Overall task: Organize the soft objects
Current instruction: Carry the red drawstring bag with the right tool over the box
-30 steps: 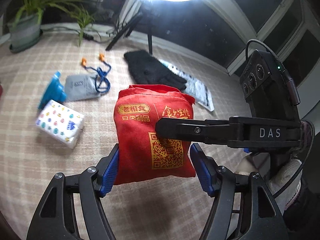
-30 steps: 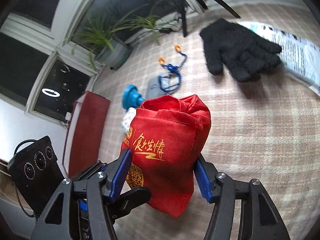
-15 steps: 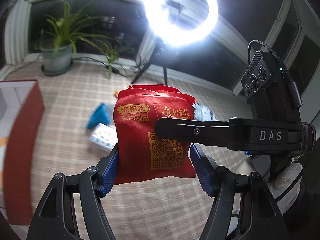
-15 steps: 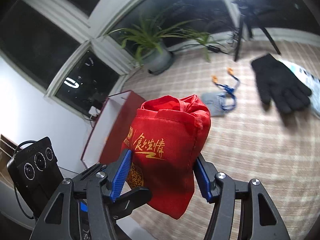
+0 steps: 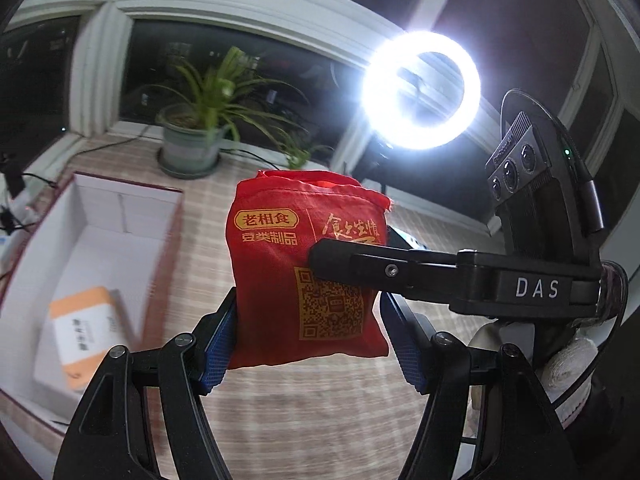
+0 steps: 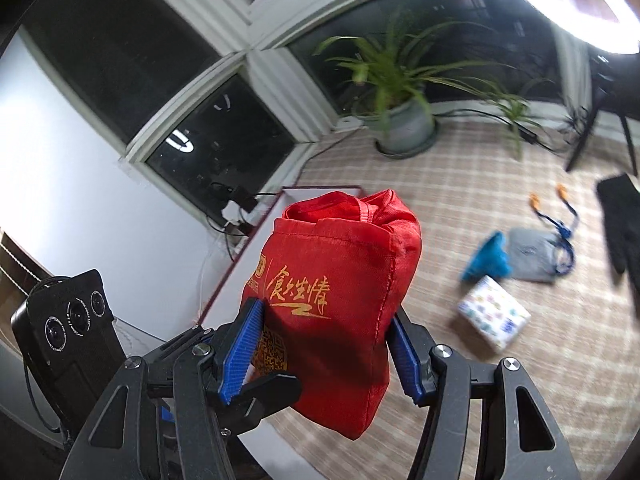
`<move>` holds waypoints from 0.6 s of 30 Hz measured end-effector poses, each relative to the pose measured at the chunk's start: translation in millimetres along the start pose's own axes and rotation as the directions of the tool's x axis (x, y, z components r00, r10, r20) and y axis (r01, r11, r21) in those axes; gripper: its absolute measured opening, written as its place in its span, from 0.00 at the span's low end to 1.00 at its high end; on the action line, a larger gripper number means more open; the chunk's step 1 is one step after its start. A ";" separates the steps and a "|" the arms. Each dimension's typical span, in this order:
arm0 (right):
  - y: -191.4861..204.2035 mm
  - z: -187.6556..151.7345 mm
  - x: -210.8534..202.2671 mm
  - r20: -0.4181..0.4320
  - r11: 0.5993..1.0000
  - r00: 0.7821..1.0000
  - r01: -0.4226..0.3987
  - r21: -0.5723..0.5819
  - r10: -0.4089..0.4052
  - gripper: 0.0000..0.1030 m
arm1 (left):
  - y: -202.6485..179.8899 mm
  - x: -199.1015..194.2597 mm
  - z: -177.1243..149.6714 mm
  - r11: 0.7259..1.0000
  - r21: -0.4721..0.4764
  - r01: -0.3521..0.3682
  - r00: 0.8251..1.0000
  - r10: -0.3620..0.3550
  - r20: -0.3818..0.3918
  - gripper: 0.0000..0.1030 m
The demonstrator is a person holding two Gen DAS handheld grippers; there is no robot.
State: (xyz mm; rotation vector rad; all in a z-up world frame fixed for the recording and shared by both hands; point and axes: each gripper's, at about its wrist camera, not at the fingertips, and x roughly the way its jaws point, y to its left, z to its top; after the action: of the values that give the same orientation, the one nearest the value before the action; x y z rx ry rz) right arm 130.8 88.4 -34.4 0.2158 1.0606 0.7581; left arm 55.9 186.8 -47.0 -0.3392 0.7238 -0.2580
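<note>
One red cloth bag (image 5: 304, 276) is pinched between both pairs of jaws; beyond them, one open box (image 5: 120, 216), one potted plant (image 5: 196, 136).

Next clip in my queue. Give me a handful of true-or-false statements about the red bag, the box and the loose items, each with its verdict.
1. Both grippers grip the red bag at once. True: the left gripper and the right gripper each have their blue fingers pressed on its sides.
2. The red bag rests on the checked cloth. False: it is held up in the air.
3. The open box holds an orange and white pack. True.
4. The black glove lies inside the box. False: it lies out on the cloth.
5. The patterned tissue pack lies beside the blue item. True.
</note>
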 end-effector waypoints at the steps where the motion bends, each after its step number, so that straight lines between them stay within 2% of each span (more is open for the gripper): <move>1: 7.8 2.2 5.1 0.001 1.000 1.000 -0.001 -0.012 0.001 0.56 | 6.0 -3.3 1.1 1.000 -0.005 -0.003 1.000 0.003 0.004 0.65; 9: 52.4 20.8 51.4 -0.003 0.998 1.000 -0.004 -0.065 0.004 0.56 | 57.6 -14.2 13.1 0.998 -0.026 -0.050 0.999 0.051 0.013 0.65; 18: 77.1 37.2 105.9 -0.043 0.996 0.999 0.006 -0.091 -0.010 0.56 | 110.5 -13.8 20.8 0.995 -0.044 -0.090 0.995 0.088 -0.039 0.65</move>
State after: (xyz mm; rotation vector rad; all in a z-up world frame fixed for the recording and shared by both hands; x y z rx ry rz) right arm 155.3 221.2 -51.9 0.1172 1.0651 0.8052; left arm 72.6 297.1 -67.1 -0.3455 0.7797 -0.1641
